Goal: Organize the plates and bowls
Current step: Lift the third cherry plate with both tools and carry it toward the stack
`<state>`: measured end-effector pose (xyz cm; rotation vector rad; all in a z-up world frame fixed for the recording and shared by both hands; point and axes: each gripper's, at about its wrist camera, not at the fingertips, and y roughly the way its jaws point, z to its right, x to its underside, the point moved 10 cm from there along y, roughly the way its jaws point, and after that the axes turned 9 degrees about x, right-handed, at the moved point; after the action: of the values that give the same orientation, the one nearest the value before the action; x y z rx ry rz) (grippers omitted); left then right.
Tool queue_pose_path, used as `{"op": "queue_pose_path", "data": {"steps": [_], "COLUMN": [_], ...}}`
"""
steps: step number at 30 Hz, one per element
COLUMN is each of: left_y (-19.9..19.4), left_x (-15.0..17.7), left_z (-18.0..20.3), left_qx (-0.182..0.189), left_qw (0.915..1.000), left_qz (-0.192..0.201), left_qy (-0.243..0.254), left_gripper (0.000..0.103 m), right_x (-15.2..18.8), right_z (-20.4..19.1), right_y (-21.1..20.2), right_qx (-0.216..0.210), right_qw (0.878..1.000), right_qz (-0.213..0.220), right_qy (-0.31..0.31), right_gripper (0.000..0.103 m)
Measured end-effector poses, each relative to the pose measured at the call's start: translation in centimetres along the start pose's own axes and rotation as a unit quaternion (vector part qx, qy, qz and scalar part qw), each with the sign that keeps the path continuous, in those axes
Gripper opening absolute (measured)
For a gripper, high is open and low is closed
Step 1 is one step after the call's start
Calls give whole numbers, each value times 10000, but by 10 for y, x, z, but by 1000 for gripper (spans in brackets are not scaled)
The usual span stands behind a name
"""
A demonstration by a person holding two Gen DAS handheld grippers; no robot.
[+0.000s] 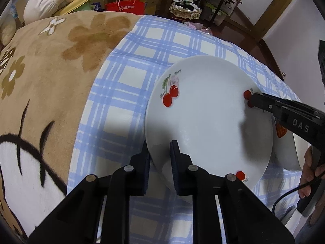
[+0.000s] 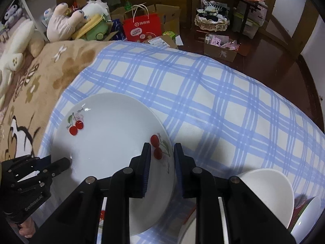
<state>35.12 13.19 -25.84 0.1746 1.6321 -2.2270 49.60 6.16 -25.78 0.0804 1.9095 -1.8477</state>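
Note:
A white cherry-print plate (image 1: 207,120) is held tilted above the blue checked cloth (image 1: 130,85). My left gripper (image 1: 160,158) straddles its near rim, one pad on each side, closed on it. My right gripper (image 2: 161,158) straddles the opposite rim (image 2: 168,162) the same way; it shows from the side in the left wrist view (image 1: 251,101). The plate also fills the left of the right wrist view (image 2: 109,134). Another plate with a strawberry print (image 1: 281,130) lies beneath. A white bowl (image 2: 270,191) stands at the lower right.
A tan flowered blanket (image 1: 50,77) covers the surface left of the cloth. Plush toys (image 2: 67,20), a red paper bag (image 2: 142,28), cardboard boxes (image 2: 220,48) and a basket (image 2: 211,23) crowd the dark floor beyond the far edge. A second white dish (image 2: 310,215) sits at the far lower right.

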Motion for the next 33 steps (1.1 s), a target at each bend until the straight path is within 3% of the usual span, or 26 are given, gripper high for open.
{"op": "queue_pose_path", "data": {"steps": [3, 11, 20, 33], "left_y": [-9, -19, -35, -86], "left_x": [-3, -2, 2, 25], "left_z": [3, 7, 25, 61], "left_qx": [-105, 110, 289, 489], "left_qw": [9998, 9998, 9992, 9966], "left_qz": [123, 159, 278, 595], "left_qy": [102, 20, 50, 289], "left_gripper": [19, 18, 17, 17], "right_x": [-1, 2, 27, 59], "right_z": [1, 3, 18, 36], "right_y": [-11, -32, -51, -115], "right_qx": [-32, -66, -92, -289], "right_qw": [9999, 9995, 9983, 9932], "right_qz": [115, 222, 228, 546], "right_qy": [120, 229, 533, 983], "right_gripper": [24, 24, 24, 23]}}
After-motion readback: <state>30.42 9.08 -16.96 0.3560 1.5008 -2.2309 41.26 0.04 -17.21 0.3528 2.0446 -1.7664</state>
